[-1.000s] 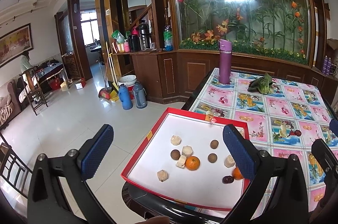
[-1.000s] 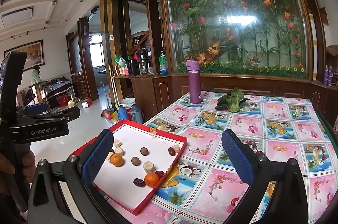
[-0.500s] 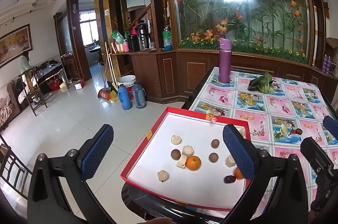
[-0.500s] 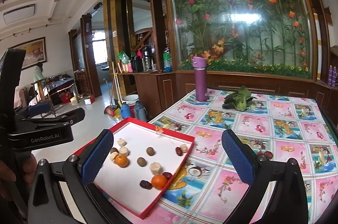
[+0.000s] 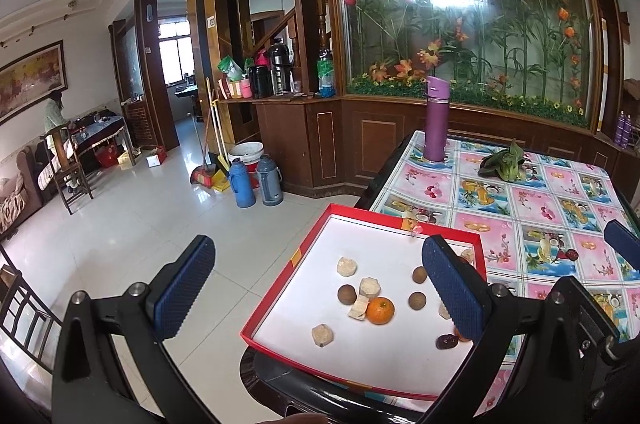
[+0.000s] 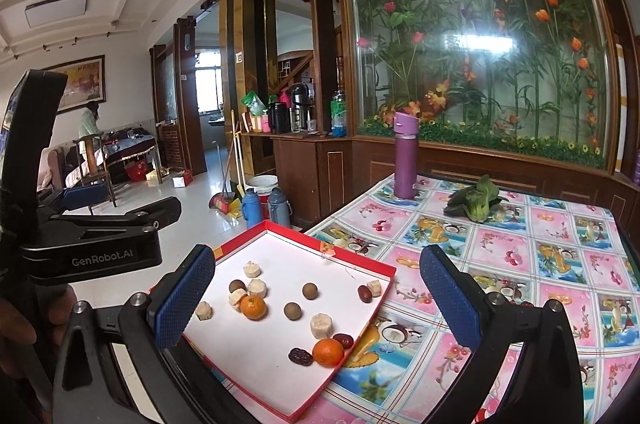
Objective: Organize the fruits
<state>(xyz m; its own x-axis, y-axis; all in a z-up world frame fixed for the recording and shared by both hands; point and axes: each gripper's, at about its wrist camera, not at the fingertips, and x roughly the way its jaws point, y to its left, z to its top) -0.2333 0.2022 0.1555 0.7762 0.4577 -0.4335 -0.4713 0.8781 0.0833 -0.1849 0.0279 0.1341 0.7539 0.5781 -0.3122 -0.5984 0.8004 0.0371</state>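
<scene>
A red-rimmed white tray (image 5: 280, 286) (image 6: 384, 294) lies on the table's near left corner. It holds two oranges (image 5: 380, 310) (image 6: 328, 352), brown round longans (image 5: 346, 294) (image 6: 310, 291), pale cut fruit chunks (image 5: 346, 267) (image 6: 321, 325) and dark red dates (image 5: 446, 341) (image 6: 301, 356). My left gripper (image 5: 318, 292) hangs open above the tray's left side, nothing between its blue pads. My right gripper (image 6: 318, 298) is open too, held over the tray with nothing in it. In the right wrist view the left gripper's black body (image 6: 92, 244) sits at the left.
A purple bottle (image 5: 436, 119) (image 6: 405, 155) stands at the table's far left, a green leafy vegetable (image 5: 502, 163) (image 6: 476, 201) beside it. The floral tablecloth (image 6: 520, 264) stretches right. Two thermos flasks (image 5: 258, 181) and a broom stand on the floor. A person stands far left.
Both grippers have crept slightly forward and lower toward the tray. Their jaws stay open and the fruit has not moved.
</scene>
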